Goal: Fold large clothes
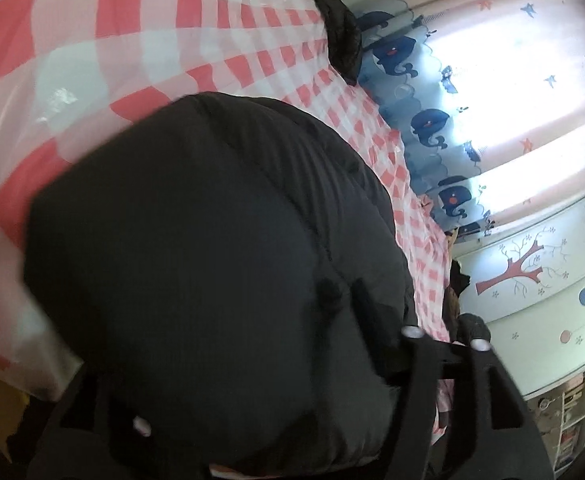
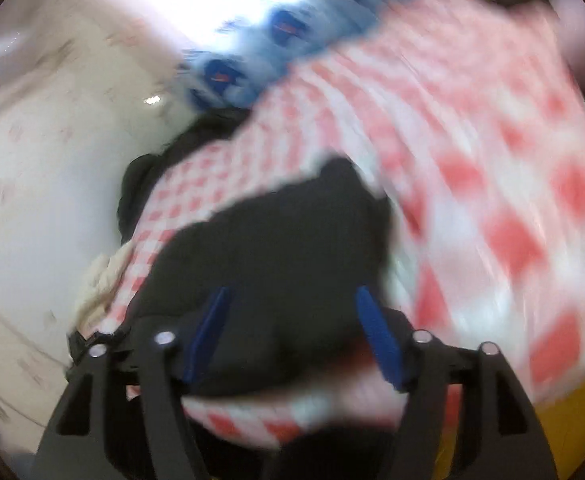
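Our right gripper [image 2: 296, 336] is spread wide, its two blue fingers [image 2: 208, 332] standing apart, and nothing is pinched between them. The black padded jacket [image 2: 276, 248] lies just in front of and under these fingers, but the picture is blurred, so we cannot tell if a finger touches it.

Our left gripper [image 1: 252, 392] is mostly covered by the same jacket [image 1: 196, 248], which bulges over its frame. Only one finger [image 1: 366, 300] shows, so from the picture we cannot tell how its jaws stand.

The jacket looks already gathered into a compact bundle on the red-and-white checked cloth [image 1: 140, 32]. We judge the folding to be well advanced, perhaps nearly finished; some smoothing or a last fold may be left.

More dark clothes [image 1: 342, 28] wait at the far edge of the cloth, near the curtain [image 1: 512, 80].
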A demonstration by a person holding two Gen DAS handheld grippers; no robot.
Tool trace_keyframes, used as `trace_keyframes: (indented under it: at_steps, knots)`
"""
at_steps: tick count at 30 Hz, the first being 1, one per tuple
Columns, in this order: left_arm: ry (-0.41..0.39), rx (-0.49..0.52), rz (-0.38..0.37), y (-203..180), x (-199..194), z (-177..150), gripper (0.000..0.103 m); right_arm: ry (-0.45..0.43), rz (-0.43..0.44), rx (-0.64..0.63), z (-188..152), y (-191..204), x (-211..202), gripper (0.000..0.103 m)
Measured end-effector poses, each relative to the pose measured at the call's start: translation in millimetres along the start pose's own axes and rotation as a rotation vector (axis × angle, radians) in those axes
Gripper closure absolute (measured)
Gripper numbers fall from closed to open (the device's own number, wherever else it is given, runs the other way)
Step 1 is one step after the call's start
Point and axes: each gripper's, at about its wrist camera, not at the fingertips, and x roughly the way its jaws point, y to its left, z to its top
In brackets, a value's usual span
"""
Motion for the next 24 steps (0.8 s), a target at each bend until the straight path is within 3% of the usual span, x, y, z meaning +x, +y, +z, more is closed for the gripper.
trace_keyframes:
  at_steps: [2, 5, 7, 11, 13, 16, 20, 22, 24]
  knots:
    - [-0.01, -0.022, 0.001, 0, 7, 1, 0.034, 0.045, -0.044, -0.164, 12, 50, 32, 0.019]
    - [-0.019, -0.041, 0.016, 4, 18, 4, 0.031, 0.134, -0.134, -0.39, 29, 115, 118, 0.018]
    - [-0.024, -0.073, 0.01, 12, 23, 7, 0.031, 0.201, -0.24, -0.499, 40, 143, 191, 0.018]
    - [-0.054, -0.064, 0.005, 14, 28, 9, 0.031, 0.308, -0.415, -0.551, 39, 139, 297, 0.018]
    - [-0.066, -0.038, 0.01, 13, 30, 9, 0.031, 0.413, -0.412, -0.522, 22, 119, 334, 0.01]
    - [-0.064, -0.02, 0.01, 11, 33, 9, 0.031, 0.443, -0.4, -0.512, 21, 116, 336, 0.01]
    - [-0.076, -0.004, -0.005, 8, 31, 10, 0.031, 0.352, -0.31, -0.507, 19, 128, 269, 0.01]
    - [-0.087, 0.017, 0.009, 4, 31, 10, 0.031, 0.344, -0.286, -0.547, -5, 135, 235, 0.009]
    - [-0.101, 0.065, 0.044, -6, 33, 6, 0.031, 0.4, -0.305, -0.606, -40, 134, 231, 0.007]
